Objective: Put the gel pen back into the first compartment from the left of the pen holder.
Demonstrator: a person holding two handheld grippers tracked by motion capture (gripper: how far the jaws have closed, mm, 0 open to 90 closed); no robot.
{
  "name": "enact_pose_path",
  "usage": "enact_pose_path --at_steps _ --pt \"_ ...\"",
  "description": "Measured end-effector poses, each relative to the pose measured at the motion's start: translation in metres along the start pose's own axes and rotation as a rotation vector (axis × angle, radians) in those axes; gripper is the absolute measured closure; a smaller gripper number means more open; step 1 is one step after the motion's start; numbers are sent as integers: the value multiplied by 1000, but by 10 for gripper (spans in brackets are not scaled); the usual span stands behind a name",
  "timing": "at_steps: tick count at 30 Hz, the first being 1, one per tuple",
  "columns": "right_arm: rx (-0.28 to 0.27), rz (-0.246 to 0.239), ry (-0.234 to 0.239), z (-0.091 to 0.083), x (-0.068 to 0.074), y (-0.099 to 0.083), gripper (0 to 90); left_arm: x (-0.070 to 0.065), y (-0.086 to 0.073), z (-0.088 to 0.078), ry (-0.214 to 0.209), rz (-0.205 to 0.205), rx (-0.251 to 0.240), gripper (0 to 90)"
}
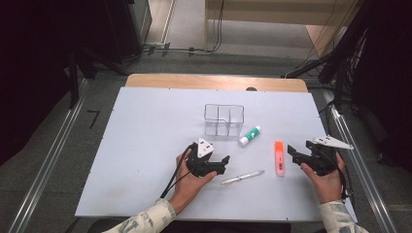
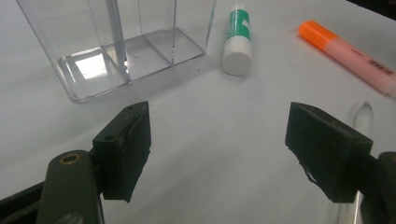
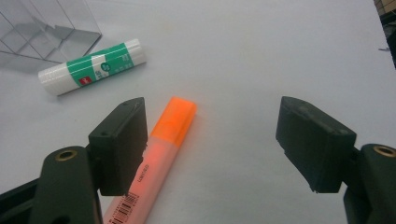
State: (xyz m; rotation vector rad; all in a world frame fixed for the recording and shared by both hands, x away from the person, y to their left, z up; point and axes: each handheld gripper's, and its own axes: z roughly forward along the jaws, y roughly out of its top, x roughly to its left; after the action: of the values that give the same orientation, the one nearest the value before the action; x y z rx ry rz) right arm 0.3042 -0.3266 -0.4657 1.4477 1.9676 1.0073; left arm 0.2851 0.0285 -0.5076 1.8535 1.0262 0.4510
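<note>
A clear plastic organizer [image 1: 224,120] with compartments stands mid-table on the white board [image 1: 145,136]. A green-and-white glue stick [image 1: 249,136] lies to its right, an orange highlighter [image 1: 279,158] farther right, and a clear pen [image 1: 242,177] in front. My left gripper [image 1: 224,162] rests open on the board, left of the pen. In the left gripper view the organizer [image 2: 116,42], glue stick [image 2: 238,39], highlighter [image 2: 348,53] and pen [image 2: 362,114] lie ahead. My right gripper [image 1: 293,151] is open beside the highlighter [image 3: 159,154]; the glue stick [image 3: 91,66] and the organizer's corner [image 3: 46,28] lie beyond it.
The white board lies on a wooden table [image 1: 214,81] whose far edge shows. Metal rails [image 1: 48,160] run along both sides, with cables [image 1: 184,48] on the floor behind. Bare board stretches left of the organizer.
</note>
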Motion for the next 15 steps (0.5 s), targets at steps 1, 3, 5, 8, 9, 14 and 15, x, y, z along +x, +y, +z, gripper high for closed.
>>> enact_pose_path --at_steps 1,3,5,8,9,14,15 --pt "0 0 0 0 0 0 239 -1 0 1 -3 0 -2 235" --pt "-1 0 -1 0 0 0 239 -3 1 1 -11 3 4 235" --pt "-1 1 -2 0 0 0 239 -4 1 2 -14 5 5 235" --pt "-1 -1 -1 0 0 0 239 -7 1 3 -24 6 6 235" --pt "-1 0 -1 0 0 0 239 -8 1 4 -26 9 7 235" --pt "-1 0 -2 0 0 0 239 -12 2 5 -39 10 7 236" --pt "-1 0 -2 0 0 0 239 -12 2 5 -41 12 8 236"
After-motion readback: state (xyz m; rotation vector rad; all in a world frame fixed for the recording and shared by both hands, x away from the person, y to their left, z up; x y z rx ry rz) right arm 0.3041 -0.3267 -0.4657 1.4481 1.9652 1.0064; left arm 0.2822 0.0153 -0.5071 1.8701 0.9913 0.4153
